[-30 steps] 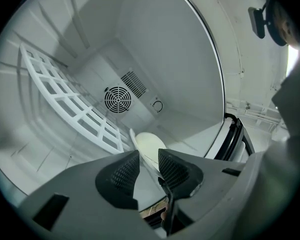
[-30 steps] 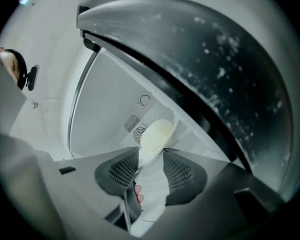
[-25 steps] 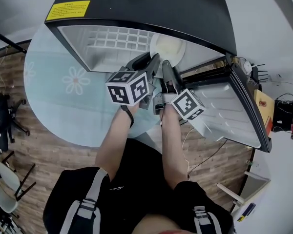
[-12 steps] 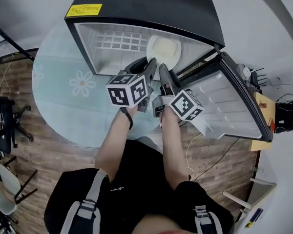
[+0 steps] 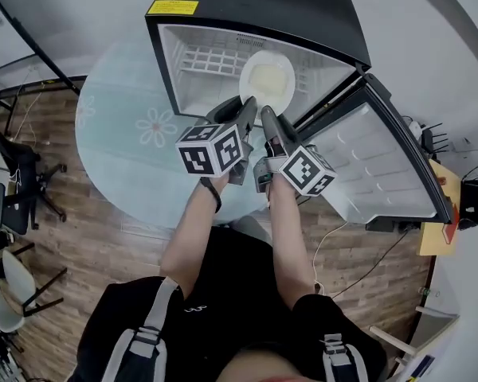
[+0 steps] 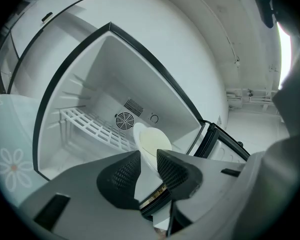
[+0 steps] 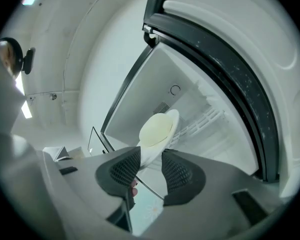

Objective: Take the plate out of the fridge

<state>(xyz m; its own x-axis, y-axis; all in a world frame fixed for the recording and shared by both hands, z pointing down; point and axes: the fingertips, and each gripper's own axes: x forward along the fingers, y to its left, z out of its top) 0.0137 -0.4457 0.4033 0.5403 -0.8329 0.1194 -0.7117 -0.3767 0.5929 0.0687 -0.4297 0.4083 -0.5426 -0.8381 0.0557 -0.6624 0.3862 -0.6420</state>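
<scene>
A white plate (image 5: 268, 78) sits in the right part of the open black mini fridge (image 5: 263, 6), beside a white wire shelf (image 5: 207, 60). My left gripper (image 5: 250, 103) and right gripper (image 5: 268, 114) reach side by side into the fridge mouth at the plate's near rim. In the left gripper view the plate (image 6: 152, 141) runs down between the two pads of my left gripper (image 6: 148, 160), which look pressed on its rim. The right gripper view shows the plate (image 7: 157, 129) tilted, with its lower edge caught between the pads of my right gripper (image 7: 150, 160).
The fridge door (image 5: 382, 165) hangs wide open to the right, close beside my right arm. The fridge stands on a pale round rug (image 5: 127, 150) over wood flooring. Chairs (image 5: 16, 189) stand at the far left, and cables lie on the floor at the right.
The view has shifted so the fridge now sits more to the right and its inside shows deeper. Both grippers stay together at the plate's rim.
</scene>
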